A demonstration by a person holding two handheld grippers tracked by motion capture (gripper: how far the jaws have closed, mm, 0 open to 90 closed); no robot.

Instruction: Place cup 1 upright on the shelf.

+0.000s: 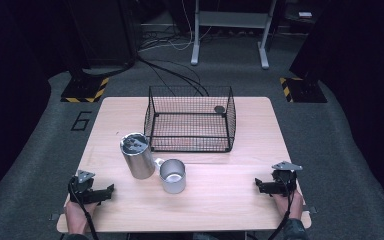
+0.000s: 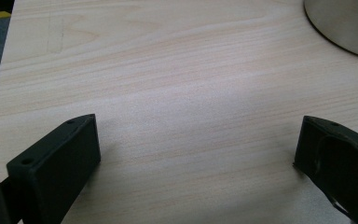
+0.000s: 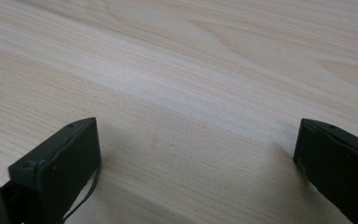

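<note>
While both grippers rest low on the table [image 1: 230, 200] with jaws spread wide and empty, the left gripper [image 1: 111, 190] points at the tall metal canister [image 1: 137, 155] just ahead, with the steel mug [image 1: 173, 175] beyond it, well apart from the right gripper [image 1: 256, 185].

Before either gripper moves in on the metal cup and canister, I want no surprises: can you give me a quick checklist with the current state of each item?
1. Left gripper jaws wide apart, nothing between them: ok.
2. Right gripper jaws wide apart, nothing between them: ok.
3. Metal cup upright, mouth up, clear of both grippers: ok.
4. Tall metal canister upright beside the cup: ok; whether the two touch: cannot tell.
5. Wire basket open at the top, a small dark round thing at its far right corner: ok.
6. Bare table between each gripper and the cup: ok.
</note>
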